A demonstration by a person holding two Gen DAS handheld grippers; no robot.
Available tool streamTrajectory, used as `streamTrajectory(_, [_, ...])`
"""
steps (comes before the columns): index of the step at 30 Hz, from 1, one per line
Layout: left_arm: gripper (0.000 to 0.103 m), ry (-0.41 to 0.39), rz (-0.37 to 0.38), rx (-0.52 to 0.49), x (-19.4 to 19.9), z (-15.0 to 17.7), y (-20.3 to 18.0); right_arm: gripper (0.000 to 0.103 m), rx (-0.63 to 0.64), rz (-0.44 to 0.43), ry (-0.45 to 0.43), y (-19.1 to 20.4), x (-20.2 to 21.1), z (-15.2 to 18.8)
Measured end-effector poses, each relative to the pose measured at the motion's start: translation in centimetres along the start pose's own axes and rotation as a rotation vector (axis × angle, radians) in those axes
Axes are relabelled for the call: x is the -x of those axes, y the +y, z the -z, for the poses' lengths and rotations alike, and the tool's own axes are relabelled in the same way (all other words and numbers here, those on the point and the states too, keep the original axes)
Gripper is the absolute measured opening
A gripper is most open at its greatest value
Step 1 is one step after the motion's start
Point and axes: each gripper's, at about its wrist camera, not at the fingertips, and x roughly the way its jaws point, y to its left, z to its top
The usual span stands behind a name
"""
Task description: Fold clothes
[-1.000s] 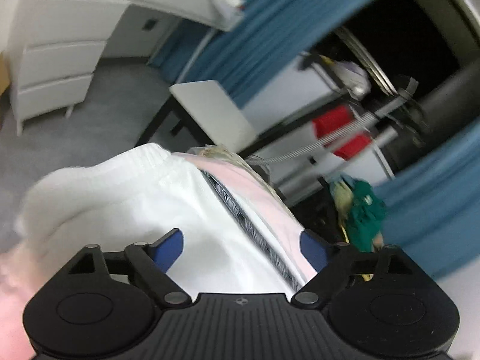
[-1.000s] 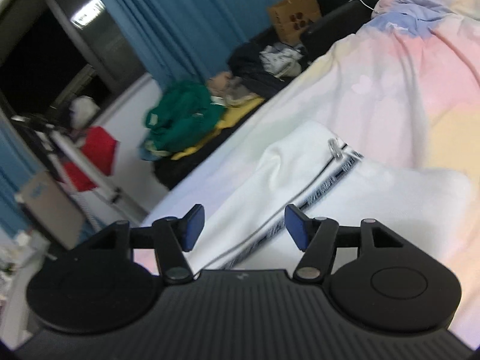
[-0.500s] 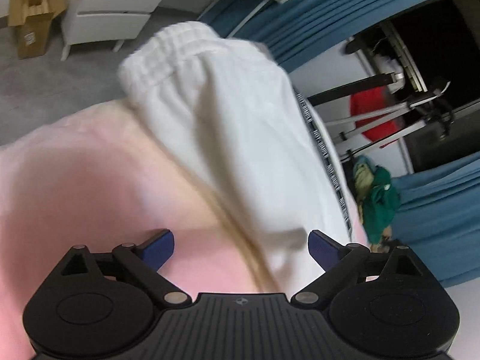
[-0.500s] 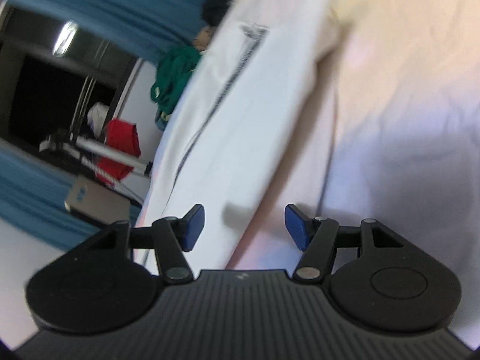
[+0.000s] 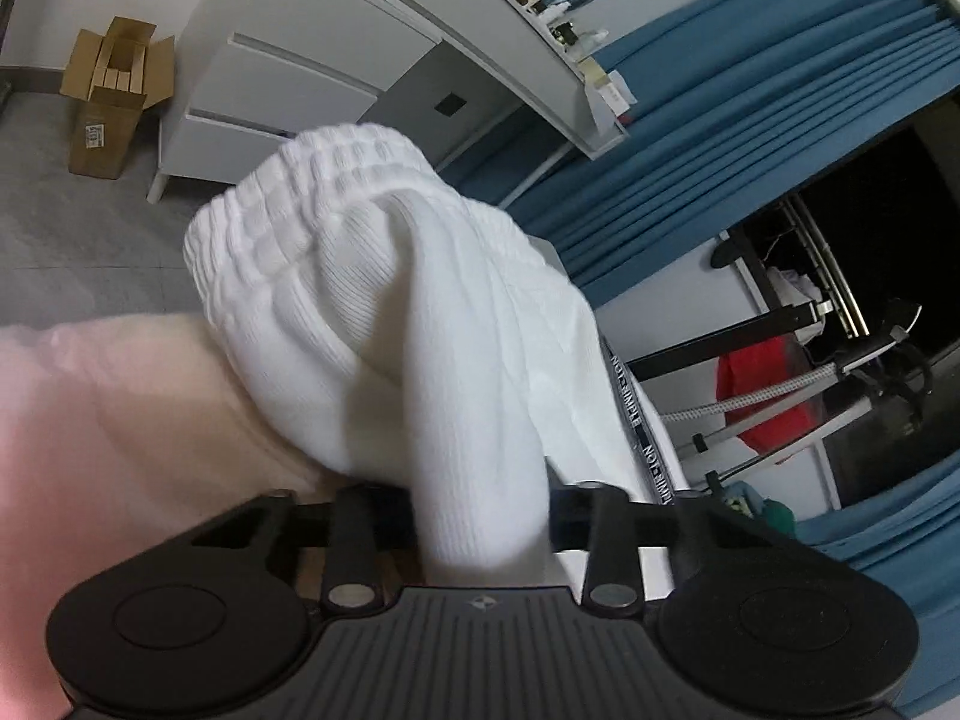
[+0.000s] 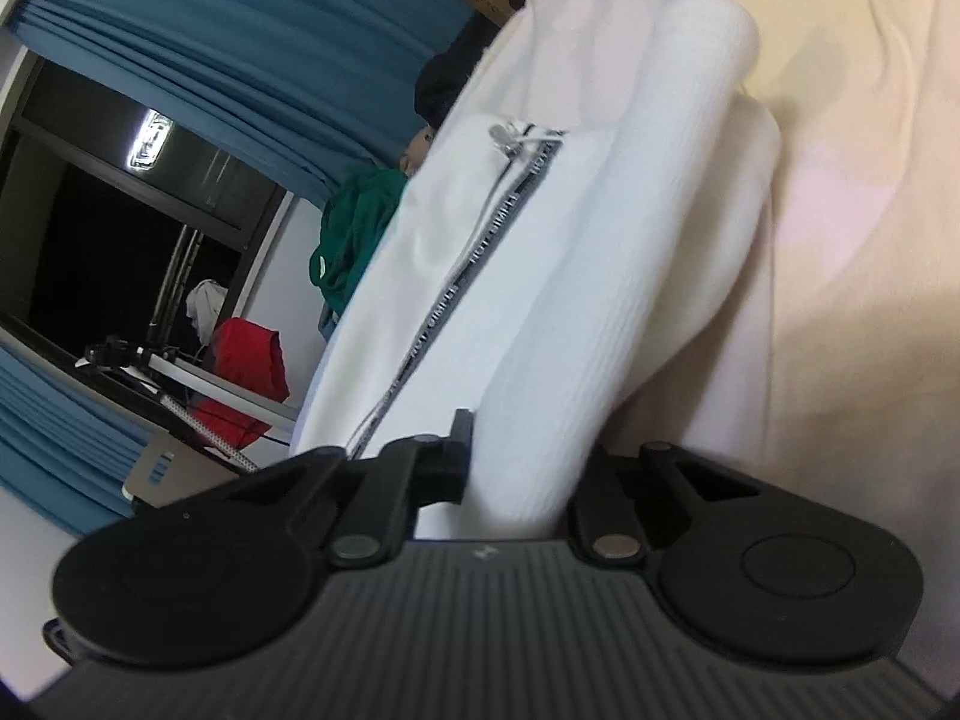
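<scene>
A white knit zip jacket [image 5: 390,324] lies on a pink and cream bedspread [image 5: 102,432]. Its ribbed hem bunches up in the left wrist view, and its zipper with lettered tape [image 5: 636,420] runs down the right side. My left gripper [image 5: 480,510] is shut on a fold of the white fabric. In the right wrist view the jacket [image 6: 576,276] lies with its zipper pull [image 6: 504,141] showing. My right gripper [image 6: 522,468] is shut on a ribbed edge of the same jacket. The fingertips of both grippers are hidden by cloth.
A white drawer unit [image 5: 270,102] and a cardboard box [image 5: 108,90] stand on the grey floor beyond the bed. Blue curtains [image 5: 750,78], a rack with a red garment [image 5: 768,396] and a green garment pile [image 6: 354,228] lie past the bed edge.
Both grippers were open above the jacket. They have moved down onto it and closed on its fabric, the left on a bunched fold, the right on a ribbed edge.
</scene>
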Motion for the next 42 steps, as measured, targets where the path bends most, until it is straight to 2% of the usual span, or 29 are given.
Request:
streamTrajectory(3, [0.019,-0.004,0.022,0.009,1.7,-0.6,-0.2,0.013,-0.003,-0.013,-0.014,0.6,1.3,-0.2])
streamTrajectory(6, [0.018,-0.007,0.046,-0.020,4.5,-1.3,-0.5,0.012,-0.010,-0.038,-0.021,0.9,3.5,-0.2])
streamTrajectory(10, [0.018,0.002,0.049,-0.021,9.3,-2.3,1.0,0.012,-0.061,-0.033,-0.006,0.2,7.9,0.3])
streamTrajectory(14, [0.018,0.013,0.050,-0.019,14.3,-3.3,2.6,0.012,-0.110,-0.004,0.064,-0.3,10.8,0.6])
streamTrajectory(22, [0.019,0.020,0.021,-0.009,24.1,-4.6,6.3,0.012,-0.094,0.012,0.196,-0.3,16.9,0.9])
streamTrajectory(25, [0.020,0.052,-0.044,-0.035,25.0,-4.3,7.8,0.012,-0.130,0.029,0.236,-1.9,18.1,1.3])
streamTrajectory(28, [0.022,0.111,-0.126,-0.024,24.6,-4.2,9.5,0.014,-0.187,0.054,0.293,-4.0,17.4,1.6])
streamTrajectory(30, [0.023,0.131,-0.136,-0.024,24.5,-4.3,10.0,0.015,-0.207,0.044,0.310,-4.5,16.8,1.8])
streamTrajectory(32, [0.025,0.147,-0.141,-0.035,24.6,-4.3,10.2,0.020,-0.218,0.047,0.316,-4.7,16.5,2.0])
streamTrajectory(33, [0.027,0.154,-0.146,-0.049,24.7,-4.1,10.2,0.024,-0.222,0.052,0.317,-4.8,16.4,2.1])
streamTrajectory(35, [0.032,0.168,-0.154,-0.072,25.0,-3.9,10.3,0.042,-0.235,0.064,0.316,-5.0,16.2,2.3])
streamTrajectory(36, [0.034,0.176,-0.156,-0.080,25.2,-3.8,10.3,0.045,-0.257,0.070,0.309,-5.4,16.2,2.4])
streamTrajectory(37, [0.041,0.181,-0.157,-0.091,25.5,-3.7,10.4,0.049,-0.279,0.073,0.300,-5.7,16.2,2.5])
streamTrajectory(38, [0.045,0.185,-0.159,-0.108,25.9,-3.6,10.3,0.048,-0.300,0.072,0.289,-6.1,16.1,2.4])
streamTrajectory(40, [0.060,0.194,-0.183,-0.205,26.6,-2.6,9.4,0.047,-0.344,0.070,0.254,-6.8,16.0,2.4])
streamTrajectory(41, [0.064,0.198,-0.196,-0.258,26.9,-2.1,8.8,0.047,-0.368,0.068,0.203,-7.1,16.3,2.3])
streamTrajectory(42, [0.075,0.198,-0.218,-0.310,27.2,-1.6,8.3,0.047,-0.391,0.066,0.152,-7.4,16.6,2.1])
